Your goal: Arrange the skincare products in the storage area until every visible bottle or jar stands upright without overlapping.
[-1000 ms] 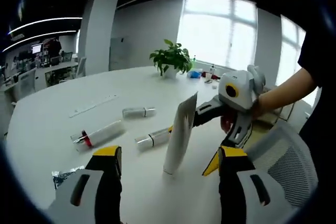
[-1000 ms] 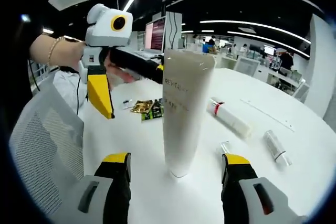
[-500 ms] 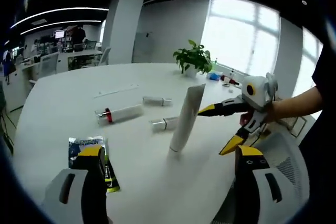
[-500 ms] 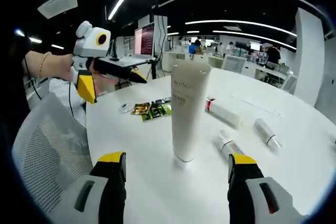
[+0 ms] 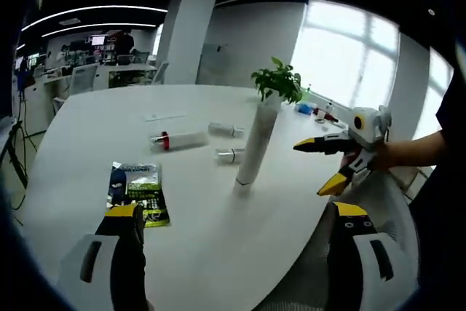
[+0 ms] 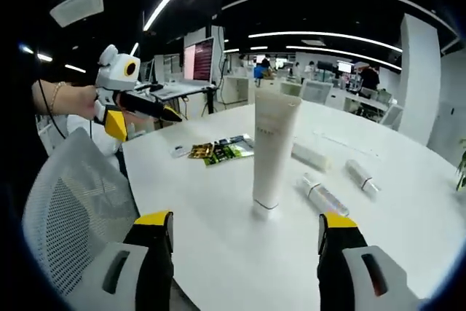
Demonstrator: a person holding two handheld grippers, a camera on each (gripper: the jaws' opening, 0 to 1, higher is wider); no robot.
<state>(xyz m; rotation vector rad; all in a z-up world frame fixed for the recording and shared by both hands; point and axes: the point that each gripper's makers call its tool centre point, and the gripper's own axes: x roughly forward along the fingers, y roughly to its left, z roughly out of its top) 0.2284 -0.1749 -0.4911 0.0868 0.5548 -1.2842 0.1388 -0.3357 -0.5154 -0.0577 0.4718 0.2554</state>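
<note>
A tall white tube (image 5: pixel 252 143) stands upright on its cap near the middle of the white table (image 5: pixel 211 245), free of both grippers. Three smaller tubes lie flat behind it: one with a red band (image 5: pixel 178 139), one farther back (image 5: pixel 226 130), one next to the standing tube (image 5: pixel 231 154). My left gripper (image 5: pixel 237 212) is open, well short of the tube. My right gripper (image 5: pixel 309 170) hangs open at the table's right edge. In the right gripper view the tube (image 6: pixel 273 151) stands ahead of my open right gripper (image 6: pixel 244 219), and the left gripper (image 6: pixel 149 127) is open at far left.
A printed sachet (image 5: pixel 137 193) lies flat near my left jaw, and sachets (image 6: pixel 222 149) lie left of the tube. A potted plant (image 5: pixel 279 81) stands at the far table edge. A mesh chair (image 6: pixel 65 202) is at the near left. Lying tubes (image 6: pixel 324 194) sit right of the standing one.
Both grippers have drawn back from the standing tube, so it looks smaller and farther in both views. The tube stays upright in place. The lying tubes have not moved.
</note>
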